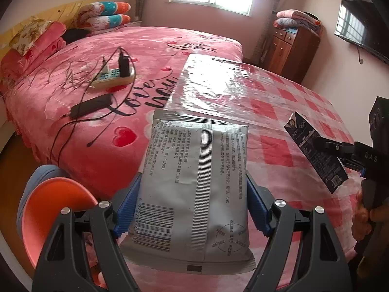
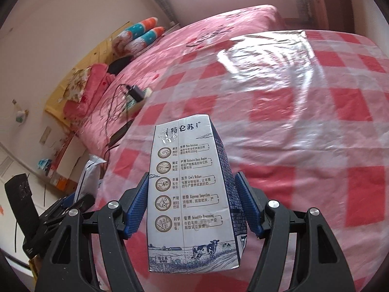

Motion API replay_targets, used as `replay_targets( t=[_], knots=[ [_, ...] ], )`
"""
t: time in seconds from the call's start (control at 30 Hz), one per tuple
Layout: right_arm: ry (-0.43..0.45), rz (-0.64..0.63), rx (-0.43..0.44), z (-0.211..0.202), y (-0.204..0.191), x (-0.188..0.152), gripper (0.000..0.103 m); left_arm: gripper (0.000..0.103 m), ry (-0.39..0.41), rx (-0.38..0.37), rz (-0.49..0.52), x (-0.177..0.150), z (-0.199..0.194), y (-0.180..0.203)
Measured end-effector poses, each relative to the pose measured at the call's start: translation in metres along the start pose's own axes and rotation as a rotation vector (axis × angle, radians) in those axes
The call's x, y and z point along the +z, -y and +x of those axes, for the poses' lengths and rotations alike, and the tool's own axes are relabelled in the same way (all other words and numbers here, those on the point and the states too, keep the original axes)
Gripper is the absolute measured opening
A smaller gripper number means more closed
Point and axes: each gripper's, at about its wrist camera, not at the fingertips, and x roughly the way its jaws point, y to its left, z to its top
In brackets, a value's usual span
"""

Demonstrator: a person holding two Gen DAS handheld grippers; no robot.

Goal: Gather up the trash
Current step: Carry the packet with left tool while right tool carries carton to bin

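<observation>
- Two pieces of trash are in our grip, one per tool, both held up above the checkered plastic sheet that covers the near half of the pink bed.
- Our left gripper is clamped on the grey foil packet; the blue pads press its two long edges a little below the middle, barcode end toward us.
- We judge the packet light, soft and slick. It looks flat and pillowy, so a squeeze across the width may buckle it; a hold nearer the crimped seam end would be firmer.
- Our right gripper is closed on the milk carton, pads on its two narrow sides, in the lower half, top end pointing away from us.
- The carton looks stiff but probably empty and light. Its faces are smooth, so we would keep the pads flat on the walls and not crush them.
- From the left camera the carton hangs well to the right of the packet, apart from it, so the two loads do not touch.
- Open room lies ahead over the sheet, which is bare and glossy.
- To the left, the power strip, its cables and a dark phone-like slab lie on the blanket; we would steer clear.
- An orange stool seat sits low at the bed's near-left edge. No bin shows in either view.
</observation>
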Motion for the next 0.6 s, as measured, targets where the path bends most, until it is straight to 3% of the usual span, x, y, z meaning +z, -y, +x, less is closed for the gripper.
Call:
replay_targets(
  t=[0.6],
  knots=[
    [-0.143, -0.145, 0.124, 0.045, -0.105, -0.017, 0.069, 0.079, 0.018, 0.058, -0.107, -0.022, -0.026, -0.067]
  ],
)
